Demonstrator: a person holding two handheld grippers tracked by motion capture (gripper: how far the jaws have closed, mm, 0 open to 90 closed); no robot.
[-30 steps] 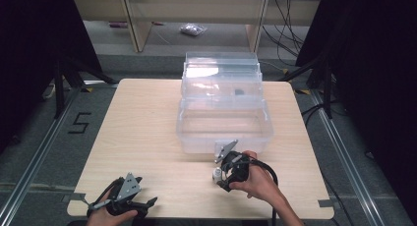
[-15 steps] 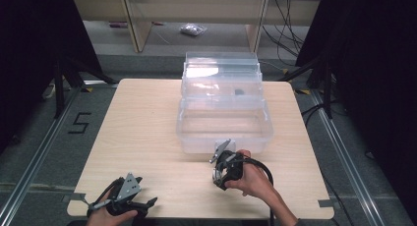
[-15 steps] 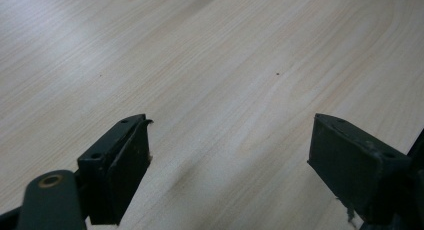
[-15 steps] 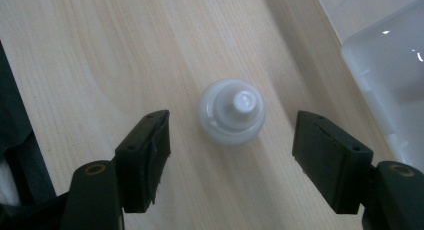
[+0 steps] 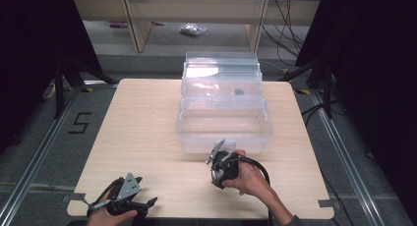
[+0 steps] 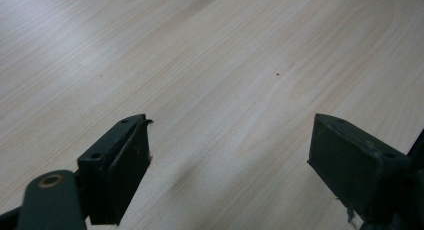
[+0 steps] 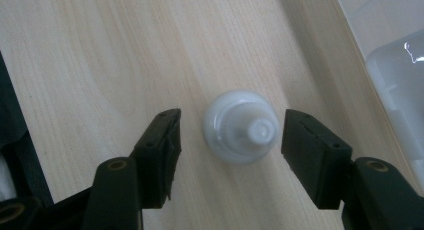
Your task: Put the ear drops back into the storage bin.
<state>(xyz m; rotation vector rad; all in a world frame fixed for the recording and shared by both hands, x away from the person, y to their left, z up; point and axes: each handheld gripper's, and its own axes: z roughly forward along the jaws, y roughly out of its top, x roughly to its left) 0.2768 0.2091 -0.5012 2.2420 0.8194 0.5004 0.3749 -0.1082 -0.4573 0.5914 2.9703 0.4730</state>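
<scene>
Right gripper view: the right gripper (image 7: 230, 135) has its jaws spread to either side of a small white round plastic cap (image 7: 241, 133) standing on the pale wooden table (image 7: 100, 50), neither jaw touching it. A clear plastic storage box (image 5: 223, 120) sits just beyond. High view: the left gripper (image 5: 129, 199) rests at the table's near left edge, jaws spread over bare wood.
</scene>
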